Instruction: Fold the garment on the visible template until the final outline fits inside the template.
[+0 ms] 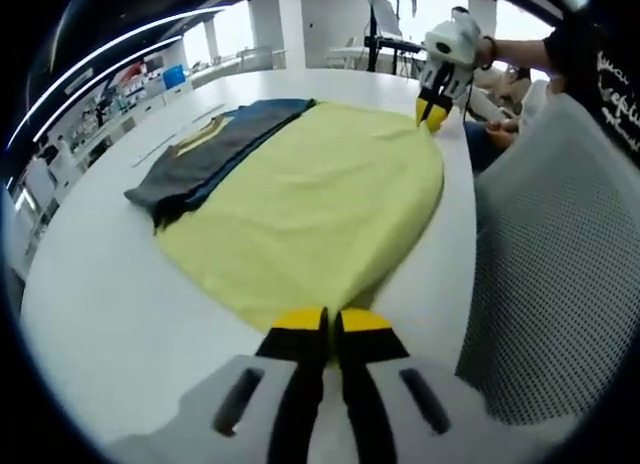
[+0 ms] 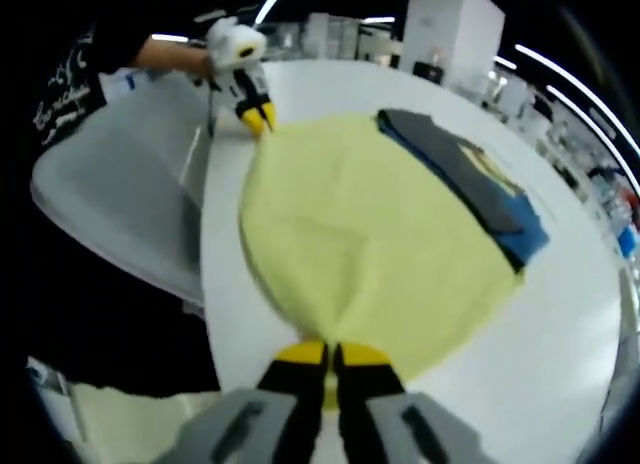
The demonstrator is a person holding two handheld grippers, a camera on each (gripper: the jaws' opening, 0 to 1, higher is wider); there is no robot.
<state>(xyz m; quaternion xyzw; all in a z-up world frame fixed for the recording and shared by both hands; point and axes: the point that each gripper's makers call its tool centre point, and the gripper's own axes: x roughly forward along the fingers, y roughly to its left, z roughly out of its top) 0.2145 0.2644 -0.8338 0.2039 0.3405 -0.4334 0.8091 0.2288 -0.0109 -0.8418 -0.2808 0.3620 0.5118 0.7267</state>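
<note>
Left gripper view. Left gripper at bottom centre, yellow tips pressed together on the near edge of the yellow garment. Right gripper at upper right, tips pinched on the far corner of the same cloth. Garment spread flat across mid-frame on the white table. Folded dark clothes at upper left, overlapping the garment's far-left edge. Mesh chair back down the right side; a person's arm behind it. No template outline made out from here, possibly hidden under the cloth.

Right gripper view. Right gripper at bottom centre, clamped on the garment's near hem. Left gripper at upper left, closed on the opposite corner. Dark clothes at upper right, lying along the garment's edge.

Step in hand, by judgement: two corners of one side held, ready for a fold. Next move: lift both together, carry across evenly, lay edge on edge without dragging the dark pile.

Room: long white table, strip lights overhead, shelving and equipment at the far walls.
</note>
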